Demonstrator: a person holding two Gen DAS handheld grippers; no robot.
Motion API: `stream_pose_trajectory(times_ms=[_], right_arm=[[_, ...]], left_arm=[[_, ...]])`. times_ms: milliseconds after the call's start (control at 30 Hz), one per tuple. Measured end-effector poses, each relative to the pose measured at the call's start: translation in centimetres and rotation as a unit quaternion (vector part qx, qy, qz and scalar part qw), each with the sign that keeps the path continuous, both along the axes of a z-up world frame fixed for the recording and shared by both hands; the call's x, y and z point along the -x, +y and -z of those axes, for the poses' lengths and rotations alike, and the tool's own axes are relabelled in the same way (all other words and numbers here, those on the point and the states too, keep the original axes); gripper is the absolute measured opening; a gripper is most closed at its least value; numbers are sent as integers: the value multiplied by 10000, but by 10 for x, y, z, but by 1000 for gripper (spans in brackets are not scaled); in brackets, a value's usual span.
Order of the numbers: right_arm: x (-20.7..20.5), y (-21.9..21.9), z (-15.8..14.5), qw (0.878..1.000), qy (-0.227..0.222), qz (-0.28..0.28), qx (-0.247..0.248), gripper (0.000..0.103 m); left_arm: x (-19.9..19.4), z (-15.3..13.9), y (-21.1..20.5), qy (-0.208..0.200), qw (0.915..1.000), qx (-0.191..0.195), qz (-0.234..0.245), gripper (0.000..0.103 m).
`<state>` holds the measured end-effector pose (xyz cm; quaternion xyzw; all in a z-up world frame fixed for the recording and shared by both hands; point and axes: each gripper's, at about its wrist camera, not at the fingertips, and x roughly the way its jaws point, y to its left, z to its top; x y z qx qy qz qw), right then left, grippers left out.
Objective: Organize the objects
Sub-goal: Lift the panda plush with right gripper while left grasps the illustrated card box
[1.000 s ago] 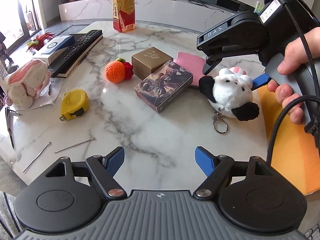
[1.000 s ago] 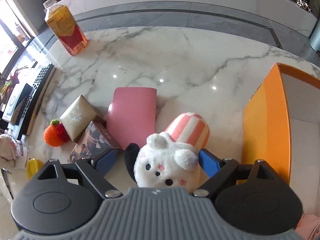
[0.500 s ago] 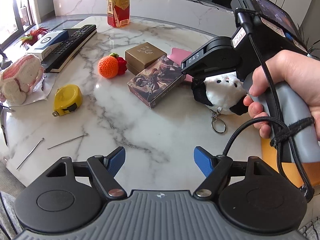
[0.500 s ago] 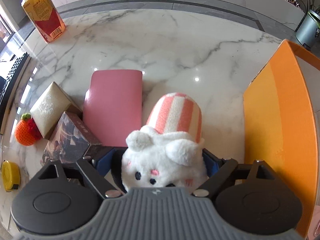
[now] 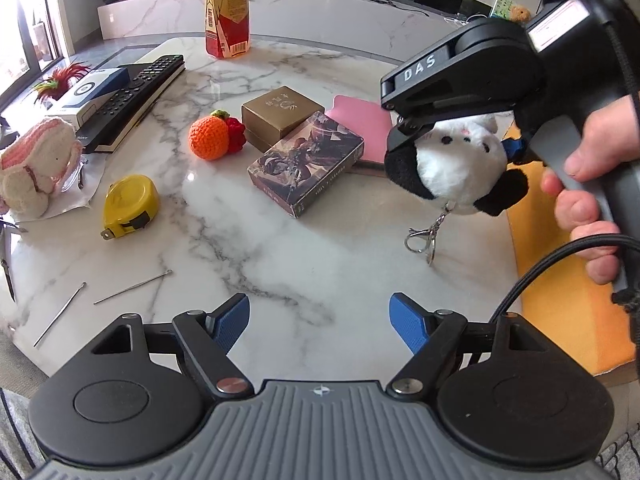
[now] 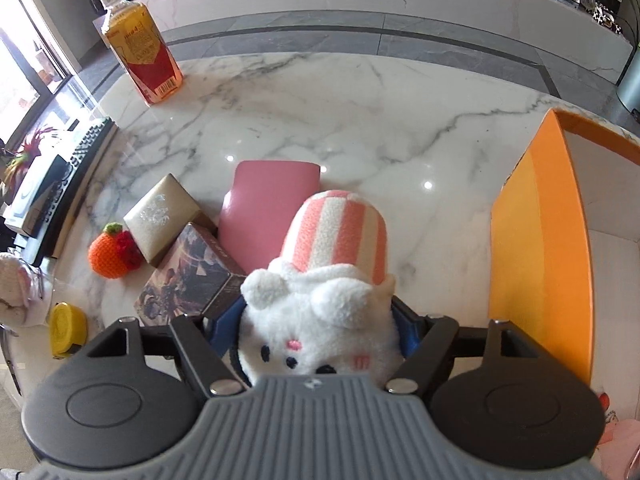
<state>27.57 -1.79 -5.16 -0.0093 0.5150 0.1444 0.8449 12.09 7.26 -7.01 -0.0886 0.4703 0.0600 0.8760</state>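
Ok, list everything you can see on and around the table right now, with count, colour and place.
plush keychain: 1, white and black, held above table
orange box: 1, orange, right edge
pink case: 1, pink, centre
card box: 1, dark printed, centre
gold box: 1, gold, behind card box
crochet orange: 1, orange, left of gold box
tape measure: 1, yellow, left
metal picks: 2, silver, front left
remote: 1, black, far left
drink bottle: 1, amber, far edge
knitted toy: 1, pink and white, left edge
left gripper: fingers open
right gripper: shut on plush
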Motion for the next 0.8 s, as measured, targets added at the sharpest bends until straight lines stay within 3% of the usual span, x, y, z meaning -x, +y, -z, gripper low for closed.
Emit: stream_pose_trajectory(times_ms=[233, 300, 400, 533, 700, 800], right_arm=[[35, -45, -37, 9931, -379, 129, -1101, 77], [48, -50, -44, 9915, -531, -25, -1184, 77], [65, -48, -47, 9913, -655, -441, -1050, 77], [70, -42, -43, 9900, -628, -983, -795, 77], [61, -37, -29, 9879, -425, -1408, -488, 77], [56, -35, -24, 9873, -458, -1513, -173, 77]], left_arm=[[9, -12, 10, -198, 9991, -305, -213, 94], [6, -17, 19, -126, 9993, -274, -198, 94], [-7, -24, 29, -77, 9996, -246, -116, 94], [-35, -24, 26, -131, 9959, -716, 537, 94], [-67, -5, 1, -157, 9729, -1908, 1295, 94], [-84, 10, -4, 2, 9689, -1914, 1570, 94]])
